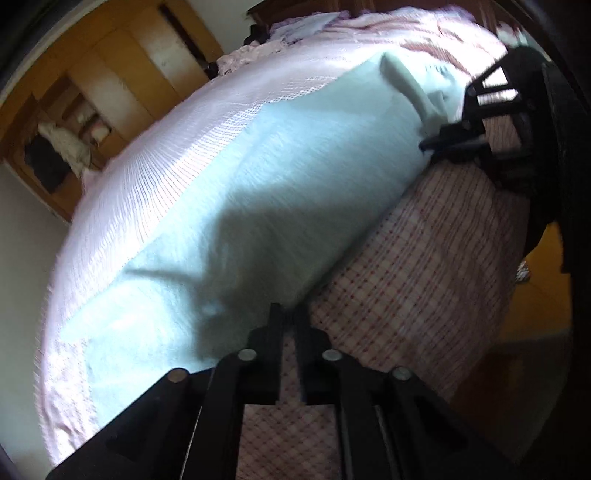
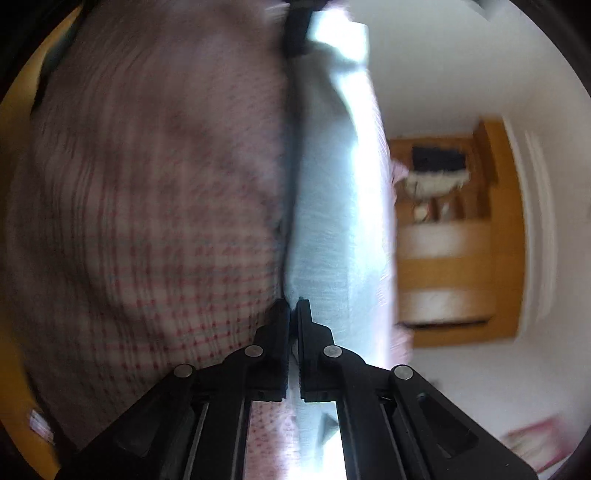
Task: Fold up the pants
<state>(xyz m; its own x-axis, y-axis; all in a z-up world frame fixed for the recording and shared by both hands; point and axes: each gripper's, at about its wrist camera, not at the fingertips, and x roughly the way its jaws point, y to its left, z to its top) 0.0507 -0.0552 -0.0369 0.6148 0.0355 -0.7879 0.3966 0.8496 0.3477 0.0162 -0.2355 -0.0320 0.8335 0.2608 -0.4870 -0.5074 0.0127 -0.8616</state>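
Note:
Pale mint pants [image 1: 258,177] lie stretched long across a bed with a pink-and-red checked cover [image 1: 424,266]. A folded band of the pants [image 1: 413,85] lies near their far end. At the bottom of the left wrist view, my left gripper [image 1: 289,314] is at the pants' near edge. Its jaws stand a narrow slit apart, the cover shows through, and no cloth is pinched. At the far end, my right gripper [image 1: 428,144] is shut on the pants' edge. In the right wrist view the pale cloth [image 2: 325,221] runs between the closed right gripper [image 2: 293,306].
A wooden wardrobe [image 1: 110,74] with open shelves of clothes [image 2: 436,177] stands beyond the bed. Bunched pink bedding [image 1: 295,29] lies at the head end. An orange floor [image 1: 535,295] shows past the bed's edge. A white wall [image 2: 443,55] is behind.

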